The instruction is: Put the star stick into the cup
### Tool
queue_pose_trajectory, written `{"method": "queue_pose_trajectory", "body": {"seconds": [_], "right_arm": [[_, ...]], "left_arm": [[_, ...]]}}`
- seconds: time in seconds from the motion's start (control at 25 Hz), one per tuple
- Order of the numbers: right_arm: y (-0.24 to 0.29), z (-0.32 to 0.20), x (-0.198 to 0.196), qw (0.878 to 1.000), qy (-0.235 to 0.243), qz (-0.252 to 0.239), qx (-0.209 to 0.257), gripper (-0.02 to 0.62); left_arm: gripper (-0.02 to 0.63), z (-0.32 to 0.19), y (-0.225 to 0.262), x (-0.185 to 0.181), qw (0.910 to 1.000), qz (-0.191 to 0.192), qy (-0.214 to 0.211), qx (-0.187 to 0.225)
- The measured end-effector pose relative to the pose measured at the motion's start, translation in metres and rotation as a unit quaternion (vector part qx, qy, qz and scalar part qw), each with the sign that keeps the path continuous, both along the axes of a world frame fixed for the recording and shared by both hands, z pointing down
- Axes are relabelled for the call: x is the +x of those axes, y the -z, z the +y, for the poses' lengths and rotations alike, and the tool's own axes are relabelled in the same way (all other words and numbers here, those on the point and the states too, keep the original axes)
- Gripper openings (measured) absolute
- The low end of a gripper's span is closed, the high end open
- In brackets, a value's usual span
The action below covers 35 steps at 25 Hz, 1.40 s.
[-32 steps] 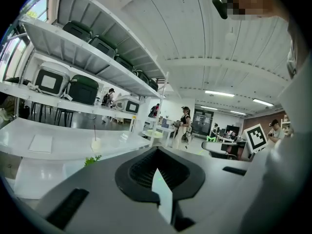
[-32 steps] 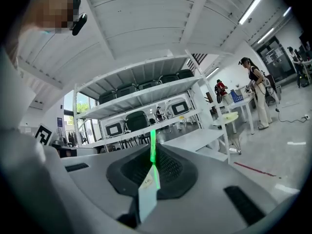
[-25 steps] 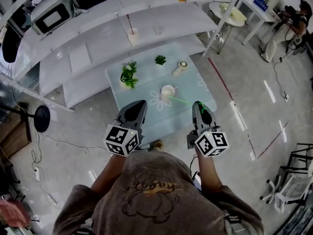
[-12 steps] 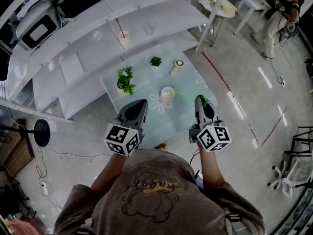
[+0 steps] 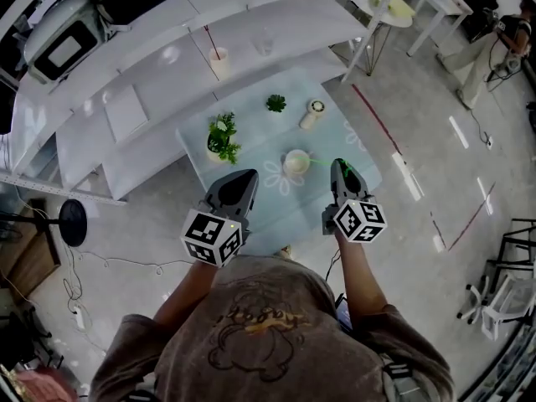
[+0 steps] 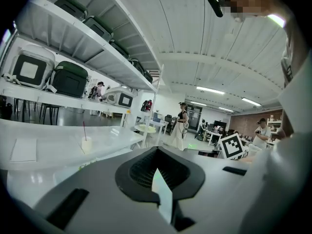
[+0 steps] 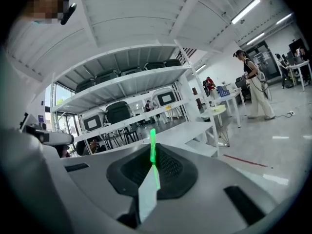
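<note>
Right gripper (image 5: 339, 167) (image 7: 151, 172): jaws clenched on the thin translucent green star stick (image 5: 322, 162) (image 7: 153, 152). The stick points toward the small round white cup (image 5: 296, 162), with its far end just right of the cup's rim, not inside.

Left gripper (image 5: 241, 181) (image 6: 158, 174): jaws pressed together, nothing between them, held below-left of the cup.

The cup stands on the pale blue glass table (image 5: 251, 132).

No legible text or numbers

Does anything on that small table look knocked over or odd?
Nothing stands out. The cream cup and the leafy green plant stand upright; the thin green stick is clamped in the right gripper.
</note>
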State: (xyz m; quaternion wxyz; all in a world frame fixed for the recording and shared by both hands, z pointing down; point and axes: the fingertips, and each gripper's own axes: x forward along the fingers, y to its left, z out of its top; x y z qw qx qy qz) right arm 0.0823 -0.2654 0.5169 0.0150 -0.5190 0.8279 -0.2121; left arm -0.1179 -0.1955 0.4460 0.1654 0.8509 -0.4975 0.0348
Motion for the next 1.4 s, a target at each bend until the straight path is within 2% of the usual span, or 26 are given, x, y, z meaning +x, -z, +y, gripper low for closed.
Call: {"method": "queue_pose_trajectory", "body": {"seconds": [0.52,1.08,1.4], "right_arm": [[-0.089,-0.025,-0.018,0.998,0.001,0.009,-0.063,0.018],[-0.123,-0.037,-0.014,0.995,-0.017,-0.045,-0.089,0.02],[-0.133,-0.035,-0.004,0.993,-0.027,-0.046,-0.102,0.036]], "left_arm": [[0.018,-0.012,-0.012,-0.016,0.9997,-0.003,0.013,-0.019],[0.018,-0.014,-0.021,-0.025,0.999,-0.006,0.031,-0.032],[0.018,-0.014,-0.024,-0.021,0.999,-0.003,0.027,-0.036]]}}
